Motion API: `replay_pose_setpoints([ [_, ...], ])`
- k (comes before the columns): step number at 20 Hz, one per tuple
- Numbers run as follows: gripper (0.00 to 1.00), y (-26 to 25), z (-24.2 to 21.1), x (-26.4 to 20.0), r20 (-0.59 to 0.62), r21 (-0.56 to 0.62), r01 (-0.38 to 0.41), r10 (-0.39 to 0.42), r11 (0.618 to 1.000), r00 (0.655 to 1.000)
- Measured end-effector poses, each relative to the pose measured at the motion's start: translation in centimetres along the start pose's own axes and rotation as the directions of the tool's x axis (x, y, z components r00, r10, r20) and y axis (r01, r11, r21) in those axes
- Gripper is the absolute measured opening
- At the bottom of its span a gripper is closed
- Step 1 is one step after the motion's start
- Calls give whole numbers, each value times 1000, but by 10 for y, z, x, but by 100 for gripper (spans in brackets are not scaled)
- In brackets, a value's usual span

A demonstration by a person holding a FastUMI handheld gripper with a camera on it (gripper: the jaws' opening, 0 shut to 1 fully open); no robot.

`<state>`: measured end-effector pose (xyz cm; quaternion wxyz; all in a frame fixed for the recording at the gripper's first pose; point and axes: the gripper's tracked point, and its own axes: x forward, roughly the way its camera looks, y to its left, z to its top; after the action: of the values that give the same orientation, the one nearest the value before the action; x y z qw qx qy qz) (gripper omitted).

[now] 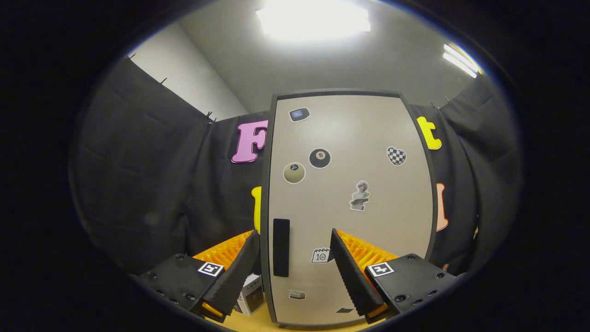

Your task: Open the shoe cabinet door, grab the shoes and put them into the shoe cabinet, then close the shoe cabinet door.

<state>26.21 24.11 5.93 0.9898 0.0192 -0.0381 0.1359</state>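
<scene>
Fingers of the hand-held gripper (293, 258) stand spread wide apart, pinching nothing, one on each side of the lower part of a tall beige shoe cabinet door with a dark frame (350, 198). That door stands closed, just ahead of the fingers. One black rectangular handle (281, 247) sits on it between the fingers, close to the left one. Seven stickers dot its face, among them one black eight-ball sticker (319, 158), one checkered heart sticker (396, 156) and one bust sticker (360, 195). One small boxed item (251, 300) rests on the yellowish worktop (249, 322) beside the cabinet's foot.
</scene>
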Motion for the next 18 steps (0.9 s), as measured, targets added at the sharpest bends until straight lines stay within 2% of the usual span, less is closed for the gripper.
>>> replay_pose_setpoints([
  [4, 97, 16, -18, 29, -44, 5, -43, 43, 999, 998],
  [9, 97, 22, -38, 56, -70, -18, -37, 36, 999, 997],
  [13, 94, 23, -56, 72, -106, -19, -24, 21, 1000, 994],
  [18, 62, 16, -65, 87, -128, -14, 18, -19, 1000, 992],
])
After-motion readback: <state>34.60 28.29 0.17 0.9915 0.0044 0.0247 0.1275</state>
